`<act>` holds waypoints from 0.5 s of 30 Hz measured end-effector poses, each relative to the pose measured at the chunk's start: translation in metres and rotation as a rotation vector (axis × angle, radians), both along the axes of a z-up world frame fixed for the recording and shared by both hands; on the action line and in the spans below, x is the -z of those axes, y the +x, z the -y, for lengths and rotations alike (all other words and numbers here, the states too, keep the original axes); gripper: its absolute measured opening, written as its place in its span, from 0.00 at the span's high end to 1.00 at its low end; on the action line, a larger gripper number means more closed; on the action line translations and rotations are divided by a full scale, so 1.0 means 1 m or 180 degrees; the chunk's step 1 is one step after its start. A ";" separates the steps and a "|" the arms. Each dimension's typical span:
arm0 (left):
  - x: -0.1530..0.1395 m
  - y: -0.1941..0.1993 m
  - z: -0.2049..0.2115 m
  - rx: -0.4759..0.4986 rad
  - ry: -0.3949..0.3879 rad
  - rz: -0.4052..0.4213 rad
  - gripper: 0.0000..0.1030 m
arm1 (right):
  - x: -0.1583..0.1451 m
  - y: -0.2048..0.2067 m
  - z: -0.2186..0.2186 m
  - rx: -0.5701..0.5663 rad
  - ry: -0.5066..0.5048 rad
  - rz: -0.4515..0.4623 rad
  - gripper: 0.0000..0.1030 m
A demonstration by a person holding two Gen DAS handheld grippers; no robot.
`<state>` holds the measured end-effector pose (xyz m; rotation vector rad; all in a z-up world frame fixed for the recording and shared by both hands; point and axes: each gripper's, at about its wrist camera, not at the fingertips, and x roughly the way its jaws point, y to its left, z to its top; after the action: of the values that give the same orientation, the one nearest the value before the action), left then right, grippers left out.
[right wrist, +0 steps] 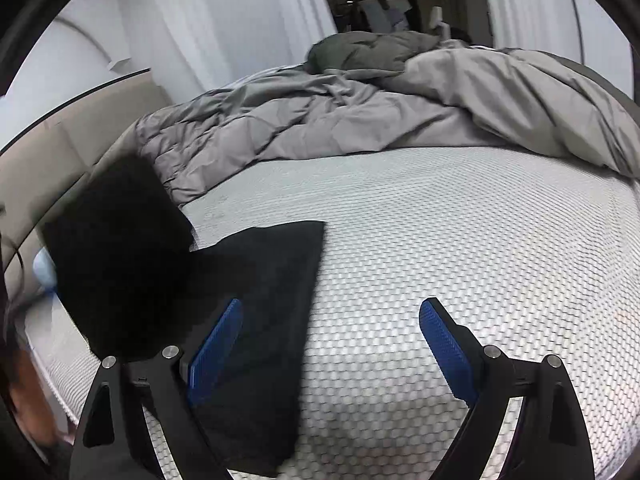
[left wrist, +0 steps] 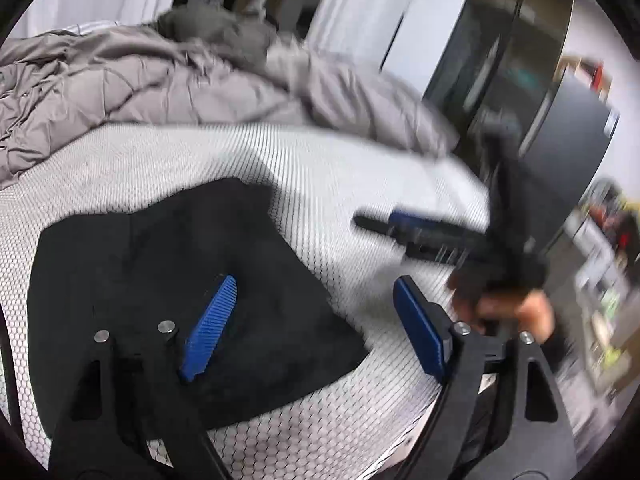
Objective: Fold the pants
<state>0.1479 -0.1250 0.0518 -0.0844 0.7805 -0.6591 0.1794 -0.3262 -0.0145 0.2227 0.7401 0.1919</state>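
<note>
Room as I see it from both wrist feeds:

- Bed (right wrist: 440, 240): bare mattress surface, white with a fine honeycomb texture.
- Grey quilted comforter (right wrist: 320, 120): crumpled and pushed to the far side of the mattress; a darker grey-green part (right wrist: 360, 52) lies bunched at the back.
- Beige upholstered panel (right wrist: 60, 152): runs along the bed's left edge.
- White curtains (right wrist: 224, 20): hang behind the bed.
- Dark glossy cabinet (left wrist: 520, 60): stands right of the bed, blurred.
- Cluttered shelves (left wrist: 600, 280): far right, contents too blurred to tell.

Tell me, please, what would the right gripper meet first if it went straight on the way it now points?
Probably the bare honeycomb-patterned mattress: the open right gripper aims just right of the folded black pants, with the gray comforter farther beyond. Depth is uncertain.
</note>
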 end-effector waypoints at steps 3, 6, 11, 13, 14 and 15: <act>-0.006 -0.005 -0.027 -0.0113 -0.0160 -0.0003 0.23 | 0.011 0.000 0.011 -0.0011 0.0031 -0.0138 0.11; -0.019 0.007 -0.082 -0.0454 -0.0259 0.0150 0.22 | 0.018 -0.003 0.012 -0.0133 0.0098 -0.0234 0.11; -0.009 0.038 -0.147 -0.1178 -0.0064 0.0032 0.22 | 0.035 0.002 -0.012 -0.0838 0.0697 -0.0601 0.30; 0.007 0.054 -0.170 -0.1379 -0.0081 -0.0150 0.22 | 0.044 0.008 -0.026 -0.1052 0.0951 -0.0741 0.31; 0.016 0.055 -0.177 -0.1416 -0.0080 -0.0212 0.22 | 0.049 0.011 -0.032 -0.1115 0.1047 -0.0815 0.31; 0.023 0.055 -0.188 -0.1468 -0.0068 -0.0279 0.22 | 0.055 0.017 -0.038 -0.1166 0.1153 -0.0927 0.31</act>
<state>0.2032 0.0626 0.0285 -0.3048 0.8029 -0.2269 0.1968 -0.2878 -0.0699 0.4656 1.0318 0.6545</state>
